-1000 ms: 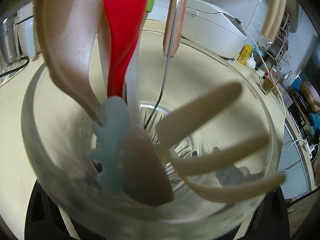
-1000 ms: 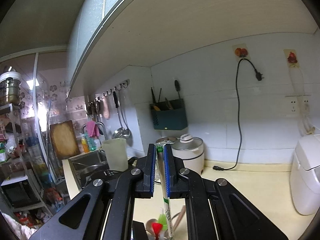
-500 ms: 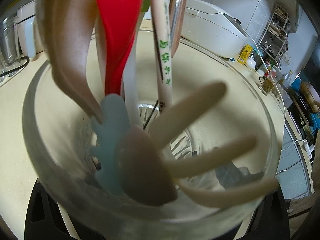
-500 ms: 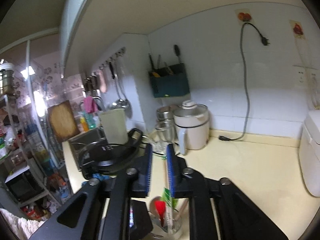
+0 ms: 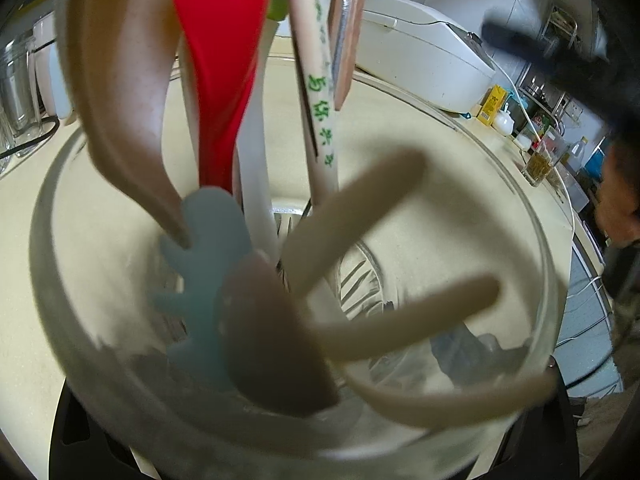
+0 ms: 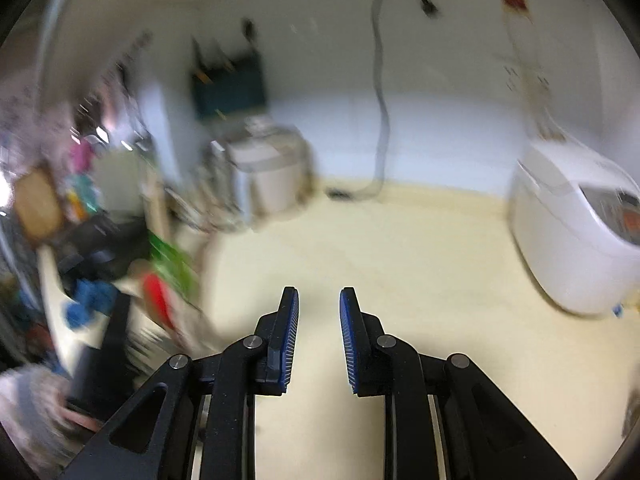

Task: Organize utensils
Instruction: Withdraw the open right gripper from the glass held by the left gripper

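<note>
Blue ribbed pads line the right gripper (image 6: 319, 336), whose jaws stand a modest way apart and are opening, with nothing between them but bare cream counter (image 6: 420, 280). At about nine o'clock from those pads, badly blurred, a clump of red and green utensil heads pokes up; I cannot tell more there.

Seen from the left wrist, a clear glass jar (image 5: 532, 264) fills almost everything, its rim sweeping from eight o'clock round to four. The left gripper (image 5: 304, 468) shows only as black corners at seven and five o'clock beneath the jar; whether it clamps the glass cannot be told from this view. Inside the jar stand the utensils: a red spoon (image 5: 218, 72) at twelve o'clock, a tan speckled spoon (image 5: 120, 92) at eleven, a pale blue toothed spatula (image 5: 200, 280) near the middle, a dark brownish spoon bowl (image 5: 272, 332) just below it, and three beige handles (image 5: 352, 216) fanning toward three and four o'clock. A white chopstick with green characters (image 5: 320, 112) leans in at one o'clock, beside a metal and wood handle (image 5: 346, 32).

Beyond the jar the cream counter runs on to a white rice cooker (image 5: 420, 48) at one o'clock. In the right wrist view the same cooker (image 6: 576, 232) sits at three o'clock, a cord (image 6: 380, 112) hangs down the white wall at twelve, and a dark holder (image 6: 230, 84) is mounted on the wall at eleven above a blurred pale kettle (image 6: 268, 176).
</note>
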### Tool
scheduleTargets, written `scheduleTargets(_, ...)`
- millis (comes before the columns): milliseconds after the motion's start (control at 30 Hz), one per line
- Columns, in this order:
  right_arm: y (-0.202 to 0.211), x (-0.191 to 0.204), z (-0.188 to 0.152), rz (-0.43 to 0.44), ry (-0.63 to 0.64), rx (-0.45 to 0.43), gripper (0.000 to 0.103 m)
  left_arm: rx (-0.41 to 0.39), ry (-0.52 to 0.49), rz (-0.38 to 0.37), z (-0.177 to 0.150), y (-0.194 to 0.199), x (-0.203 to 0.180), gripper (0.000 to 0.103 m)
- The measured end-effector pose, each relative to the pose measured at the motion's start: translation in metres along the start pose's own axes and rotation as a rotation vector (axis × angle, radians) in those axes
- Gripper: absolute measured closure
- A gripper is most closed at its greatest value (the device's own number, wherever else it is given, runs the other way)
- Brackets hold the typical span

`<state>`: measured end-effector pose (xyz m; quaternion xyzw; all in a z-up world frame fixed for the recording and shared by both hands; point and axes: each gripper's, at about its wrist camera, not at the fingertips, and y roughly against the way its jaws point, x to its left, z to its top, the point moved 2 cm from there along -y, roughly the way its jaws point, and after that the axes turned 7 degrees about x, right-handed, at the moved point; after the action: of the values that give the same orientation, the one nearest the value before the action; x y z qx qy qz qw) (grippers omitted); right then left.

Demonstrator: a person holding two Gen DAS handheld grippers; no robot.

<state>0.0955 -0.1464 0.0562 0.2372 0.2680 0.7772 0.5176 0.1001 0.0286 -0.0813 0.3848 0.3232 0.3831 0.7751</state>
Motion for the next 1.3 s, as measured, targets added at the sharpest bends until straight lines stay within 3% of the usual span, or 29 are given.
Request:
scheduleTargets(200, -0.037, -0.033, -0.03, -0.123, -0.033, 0.083, 0.082, 0.006, -0.013, 0.023, 0.002, -0.005, -0.011, 0.003)
scheduleTargets(433, -0.058, -0.042, -0.043, -0.18, -0.015, 0.112, 0.082, 0.01, -0.012, 0.065, 0.002, -0.007, -0.013, 0.003)
scheduleTargets(567, -0.068, -0.046, -0.05, -0.204, -0.02, 0.136, 0.082, -0.008, 0.019, 0.079, 0.002, -0.002, -0.003, 0.013)
scheduleTargets(667, -0.069, -0.052, -0.053, -0.201, -0.047, 0.155, 0.082, -0.012, 0.019, 0.095, 0.0, 0.0, -0.003, 0.019)
scheduleTargets(833, -0.078, -0.059, -0.053, -0.205, -0.076, 0.202, 0.082, 0.001, -0.02, 0.125, 0.003, -0.004, -0.01, 0.021)
scheduleTargets(1300, -0.085, -0.076, -0.054, -0.218, -0.165, 0.252, 0.082, -0.009, -0.038, 0.089, 0.024, -0.021, -0.015, 0.023)
